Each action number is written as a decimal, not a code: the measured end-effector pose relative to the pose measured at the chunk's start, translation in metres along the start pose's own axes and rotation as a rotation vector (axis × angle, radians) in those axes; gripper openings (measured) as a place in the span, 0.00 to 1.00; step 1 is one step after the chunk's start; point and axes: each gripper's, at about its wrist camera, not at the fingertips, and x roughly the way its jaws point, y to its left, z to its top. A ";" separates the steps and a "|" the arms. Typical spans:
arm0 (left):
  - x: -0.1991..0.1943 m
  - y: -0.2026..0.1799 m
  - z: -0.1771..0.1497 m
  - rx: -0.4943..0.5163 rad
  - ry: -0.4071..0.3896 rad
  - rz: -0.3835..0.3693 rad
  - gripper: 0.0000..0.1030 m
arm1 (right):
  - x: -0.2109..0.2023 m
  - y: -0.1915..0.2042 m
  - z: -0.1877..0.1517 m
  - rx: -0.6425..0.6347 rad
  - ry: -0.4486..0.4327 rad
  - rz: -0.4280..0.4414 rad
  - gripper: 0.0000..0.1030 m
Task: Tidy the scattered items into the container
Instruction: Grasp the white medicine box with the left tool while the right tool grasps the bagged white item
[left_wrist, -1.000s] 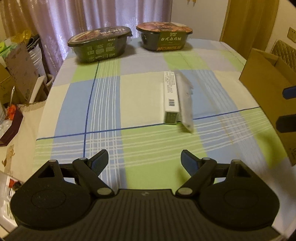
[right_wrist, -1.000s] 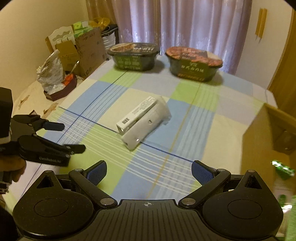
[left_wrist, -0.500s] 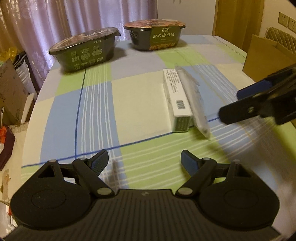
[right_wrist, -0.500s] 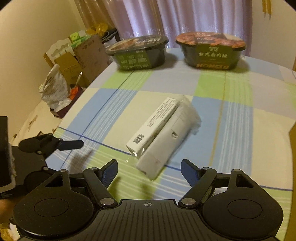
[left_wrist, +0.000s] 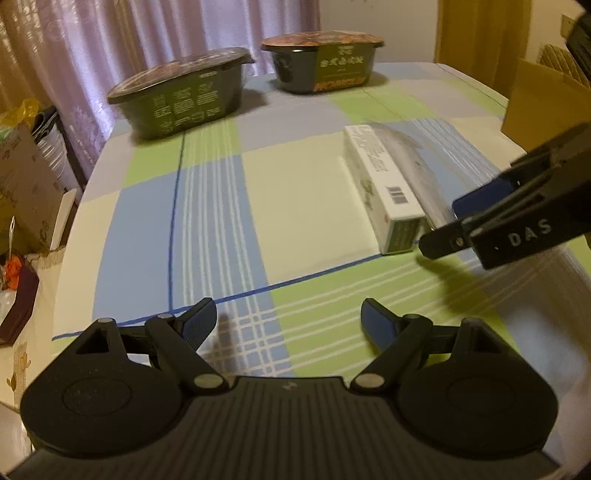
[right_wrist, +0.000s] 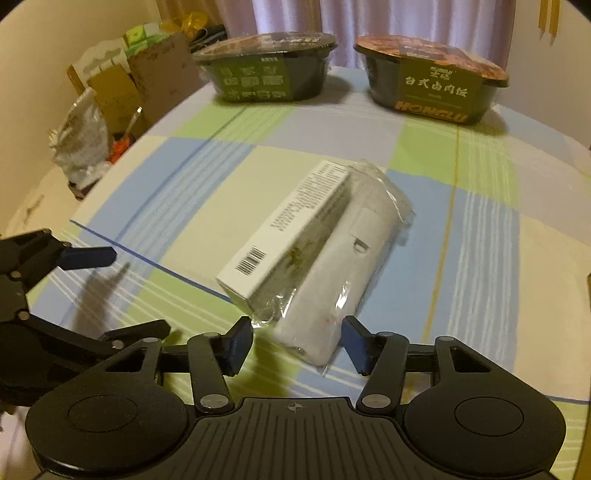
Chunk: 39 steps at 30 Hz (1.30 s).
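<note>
Two dark meal bowls, the left bowl (right_wrist: 265, 70) and the right bowl (right_wrist: 432, 77), stand at the far edge of the checked surface (right_wrist: 480, 229). One white carton (right_wrist: 284, 236) and one plastic-wrapped roll (right_wrist: 343, 266) lie touching mid-surface. The right gripper (right_wrist: 297, 345) has its jaws spread wide around the roll's near end, gripping nothing. The left gripper (left_wrist: 288, 319) hangs open and empty. One cardboard box (left_wrist: 543, 99) sits at the right; curtains (left_wrist: 147, 44) hang behind.
</note>
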 end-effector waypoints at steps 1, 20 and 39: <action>0.000 -0.002 0.001 0.006 -0.003 -0.008 0.80 | 0.001 -0.002 -0.001 0.004 0.005 -0.009 0.55; -0.005 -0.016 0.012 -0.010 -0.061 -0.082 0.80 | -0.040 -0.032 -0.052 -0.072 0.055 -0.074 0.35; 0.029 -0.043 0.046 -0.059 -0.085 -0.052 0.21 | -0.040 -0.043 -0.038 -0.028 -0.046 -0.036 0.72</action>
